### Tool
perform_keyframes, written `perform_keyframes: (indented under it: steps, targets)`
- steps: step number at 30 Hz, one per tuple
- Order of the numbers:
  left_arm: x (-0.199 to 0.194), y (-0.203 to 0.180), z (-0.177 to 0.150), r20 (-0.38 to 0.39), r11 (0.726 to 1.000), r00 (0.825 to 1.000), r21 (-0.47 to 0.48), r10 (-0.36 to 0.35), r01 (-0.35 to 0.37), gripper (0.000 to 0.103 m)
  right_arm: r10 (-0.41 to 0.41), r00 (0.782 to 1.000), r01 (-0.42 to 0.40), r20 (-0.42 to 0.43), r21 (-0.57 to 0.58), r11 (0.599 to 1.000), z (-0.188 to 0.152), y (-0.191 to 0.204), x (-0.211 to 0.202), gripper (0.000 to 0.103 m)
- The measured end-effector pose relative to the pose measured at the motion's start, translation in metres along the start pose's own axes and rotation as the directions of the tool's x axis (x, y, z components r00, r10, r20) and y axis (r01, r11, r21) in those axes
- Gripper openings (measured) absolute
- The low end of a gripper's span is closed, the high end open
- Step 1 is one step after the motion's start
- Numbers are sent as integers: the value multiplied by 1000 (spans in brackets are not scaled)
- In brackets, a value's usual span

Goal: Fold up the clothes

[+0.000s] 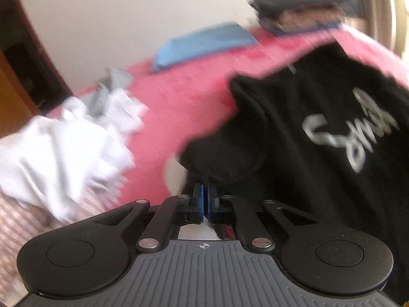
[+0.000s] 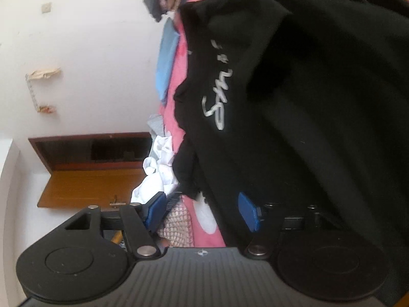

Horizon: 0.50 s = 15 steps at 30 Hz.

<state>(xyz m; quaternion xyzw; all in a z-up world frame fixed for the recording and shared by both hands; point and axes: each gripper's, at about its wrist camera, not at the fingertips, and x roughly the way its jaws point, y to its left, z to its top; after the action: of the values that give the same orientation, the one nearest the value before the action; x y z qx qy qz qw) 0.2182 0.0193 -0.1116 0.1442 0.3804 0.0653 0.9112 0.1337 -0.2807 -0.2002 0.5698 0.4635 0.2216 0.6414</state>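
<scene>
A black shirt point(image 1: 306, 133) with silver script lettering lies spread over a pink bedspread point(image 1: 194, 94). My left gripper point(image 1: 205, 192) is shut, its blue pads pressed together on the near edge of the shirt's sleeve. The view is motion-blurred. In the right wrist view, tilted sideways, the same black shirt point(image 2: 319, 107) fills the right half and drapes over the right finger. My right gripper point(image 2: 202, 211) stands open. Its blue pads point(image 2: 156, 208) are wide apart with only the bedspread showing between them.
A crumpled pile of white and grey clothes point(image 1: 66, 140) lies at the bed's left. A folded blue cloth point(image 1: 202, 43) and a stack of folded clothes point(image 1: 296, 10) sit at the far side by the wall. A wooden door point(image 2: 89, 186) is beyond the bed.
</scene>
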Motion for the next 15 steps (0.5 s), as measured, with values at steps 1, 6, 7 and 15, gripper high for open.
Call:
perform_keyframes:
  steps: [1, 6, 7, 15]
  targets:
    - [0, 7, 6, 1, 999, 1000, -24, 26, -26, 1, 2, 1000, -2, 2, 6, 1000, 1, -4, -1, 65]
    - [2, 40, 33, -5, 978, 988, -141, 155, -155, 3, 10, 1000, -10, 13, 38, 999, 8, -22, -6, 65]
    - [2, 46, 39, -8, 970, 983, -164, 181, -180, 10, 13, 1000, -14, 19, 45, 999, 11, -23, -7, 65]
    - [-9, 57, 48, -28, 926, 949, -212, 314, -313, 57, -101, 984, 128, 144, -194, 973, 42, 25, -38, 65]
